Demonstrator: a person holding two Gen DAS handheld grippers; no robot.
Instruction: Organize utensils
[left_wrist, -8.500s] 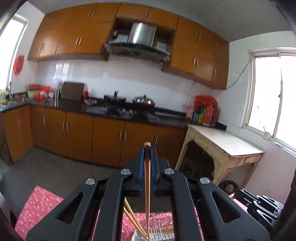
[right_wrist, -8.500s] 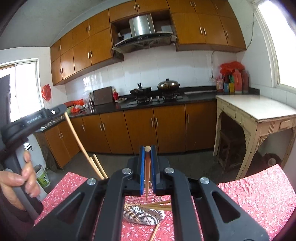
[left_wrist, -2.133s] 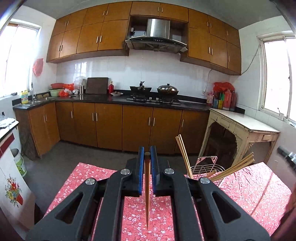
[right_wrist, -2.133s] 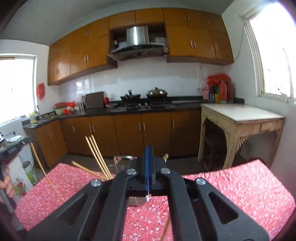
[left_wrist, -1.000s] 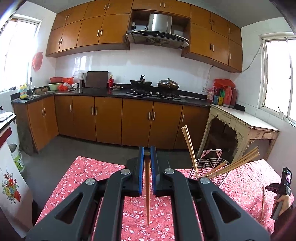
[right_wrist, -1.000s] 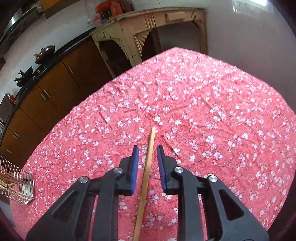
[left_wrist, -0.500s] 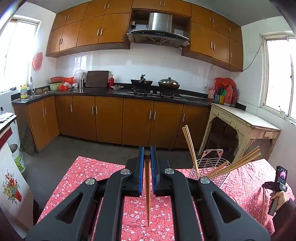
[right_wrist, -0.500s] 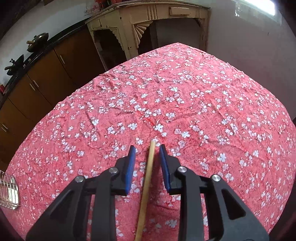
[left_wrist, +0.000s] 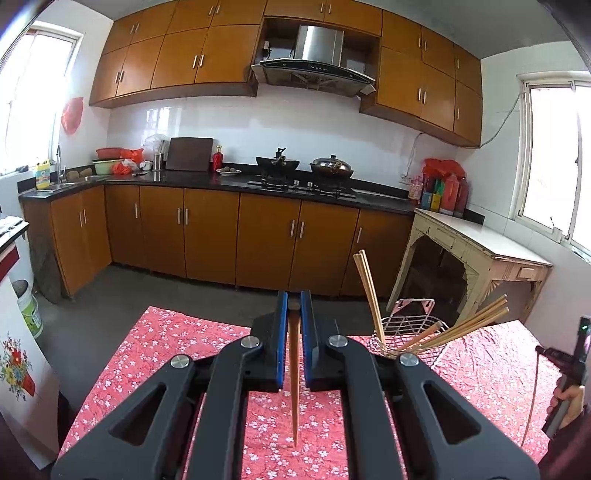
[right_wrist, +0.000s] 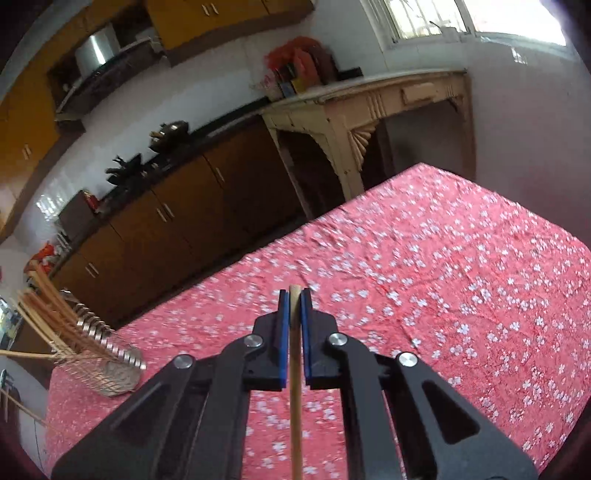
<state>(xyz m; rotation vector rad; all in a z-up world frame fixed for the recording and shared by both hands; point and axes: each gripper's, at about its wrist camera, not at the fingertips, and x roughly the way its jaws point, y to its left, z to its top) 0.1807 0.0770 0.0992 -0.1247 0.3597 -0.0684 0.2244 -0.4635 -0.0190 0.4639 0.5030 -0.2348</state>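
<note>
My left gripper (left_wrist: 294, 303) is shut on a wooden chopstick (left_wrist: 294, 376) that hangs point-down over the red flowered tablecloth (left_wrist: 166, 343). To its right stands a wire utensil basket (left_wrist: 410, 332) holding several chopsticks. My right gripper (right_wrist: 294, 297) is shut on a pale chopstick (right_wrist: 295, 398), lifted above the cloth (right_wrist: 461, 280). The same wire basket (right_wrist: 107, 369) with its chopsticks sits at the left in the right wrist view. In the left wrist view the right gripper (left_wrist: 576, 354) shows at the far right edge, a hand on it and its chopstick (left_wrist: 533, 391) hanging down.
The table's far edge drops to a grey floor in front of brown kitchen cabinets (left_wrist: 207, 232). A cream side table (left_wrist: 476, 254) stands at the right by the window. A white cabinet (left_wrist: 14, 354) with a flower print is at the left.
My right gripper has closed on the chopstick that lay on the cloth and lifted it, tilting up so the kitchen comes into view. The left gripper has stayed still.
</note>
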